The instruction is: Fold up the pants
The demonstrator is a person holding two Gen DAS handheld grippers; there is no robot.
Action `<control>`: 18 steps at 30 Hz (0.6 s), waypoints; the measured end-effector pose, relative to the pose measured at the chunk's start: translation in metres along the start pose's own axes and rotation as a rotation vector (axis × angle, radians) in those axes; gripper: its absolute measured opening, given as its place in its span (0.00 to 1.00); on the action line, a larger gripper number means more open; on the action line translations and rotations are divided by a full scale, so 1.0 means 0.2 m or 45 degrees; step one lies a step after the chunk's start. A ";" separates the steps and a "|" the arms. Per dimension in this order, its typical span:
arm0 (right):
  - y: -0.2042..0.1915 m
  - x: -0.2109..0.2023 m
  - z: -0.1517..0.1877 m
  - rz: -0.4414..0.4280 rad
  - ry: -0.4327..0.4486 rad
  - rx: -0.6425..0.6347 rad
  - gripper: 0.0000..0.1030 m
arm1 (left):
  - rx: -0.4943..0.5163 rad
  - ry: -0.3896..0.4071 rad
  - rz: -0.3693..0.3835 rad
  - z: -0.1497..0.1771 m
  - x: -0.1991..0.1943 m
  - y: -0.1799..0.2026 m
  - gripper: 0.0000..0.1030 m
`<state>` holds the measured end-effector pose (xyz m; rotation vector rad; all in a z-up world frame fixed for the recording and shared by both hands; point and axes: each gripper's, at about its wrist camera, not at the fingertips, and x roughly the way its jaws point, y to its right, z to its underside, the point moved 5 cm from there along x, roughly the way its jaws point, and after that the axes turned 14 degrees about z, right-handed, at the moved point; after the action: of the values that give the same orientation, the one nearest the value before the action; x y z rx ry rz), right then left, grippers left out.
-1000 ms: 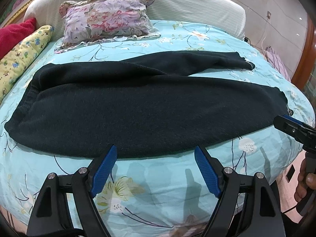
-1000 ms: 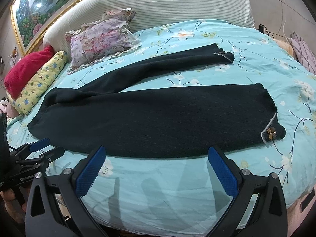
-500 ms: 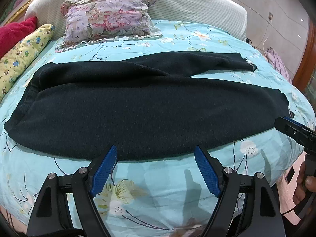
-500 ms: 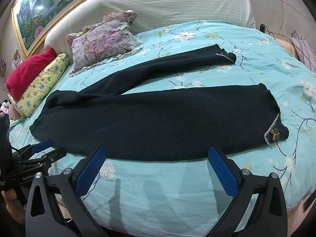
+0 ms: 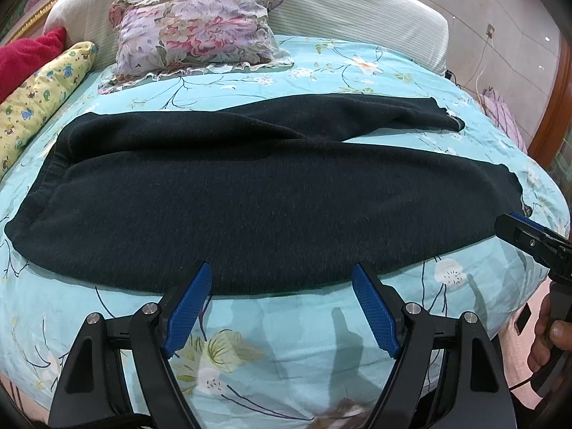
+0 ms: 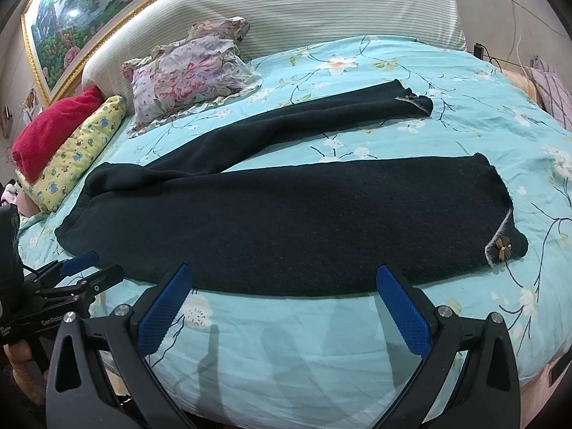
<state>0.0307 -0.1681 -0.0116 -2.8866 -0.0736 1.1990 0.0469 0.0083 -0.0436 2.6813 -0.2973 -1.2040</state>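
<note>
One pair of dark knit pants (image 6: pixel 286 221) lies flat across the bed (image 6: pixel 357 350), its legs spread in a V toward the bed's right edge, each cuff trimmed in pale piping with a small bow. I see my left tongs (image 5: pixel 280 279) and right tongs (image 6: pixel 282 280) both wide open, empty, hovering just short of the pants' near edge.
</note>
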 end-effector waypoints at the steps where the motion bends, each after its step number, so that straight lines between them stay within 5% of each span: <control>1: 0.00 0.00 0.00 -0.002 0.000 0.000 1.00 | -0.002 -0.001 0.002 0.00 0.00 0.00 0.79; 18: -0.01 -0.02 0.00 -0.008 0.013 0.015 1.00 | -0.026 0.002 0.011 -0.04 0.00 -0.02 0.79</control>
<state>0.0282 -0.1654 -0.0086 -2.8796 -0.0755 1.1795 0.0522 0.0134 -0.0394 2.6609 -0.2945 -1.1956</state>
